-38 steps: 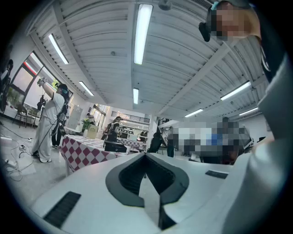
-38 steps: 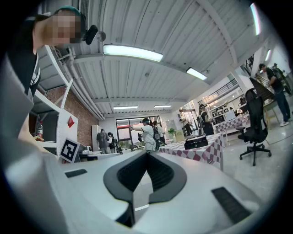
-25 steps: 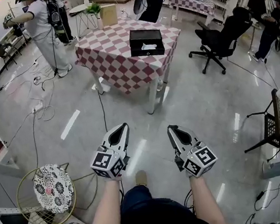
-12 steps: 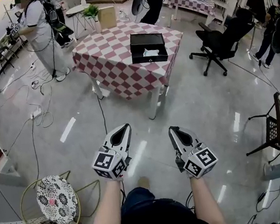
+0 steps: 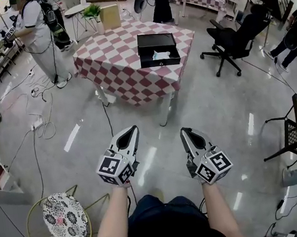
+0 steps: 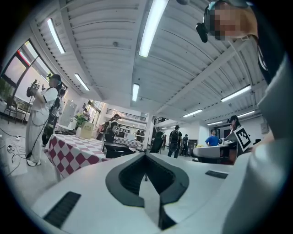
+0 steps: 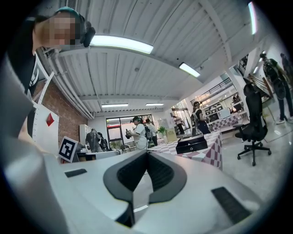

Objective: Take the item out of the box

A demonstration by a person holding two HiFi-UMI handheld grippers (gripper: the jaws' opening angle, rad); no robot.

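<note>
Ahead, a black rectangular box (image 5: 155, 49) tops checkered cloth (image 5: 112, 60); left tongs (image 5: 133, 128), right tongs (image 5: 183, 131) together.

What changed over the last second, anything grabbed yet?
The person walked closer to the checkered table; it and the black box sit nearer in the head view, and the patterned stool slid back. Nothing grabbed. The left gripper and right gripper remain shut and empty.
</note>
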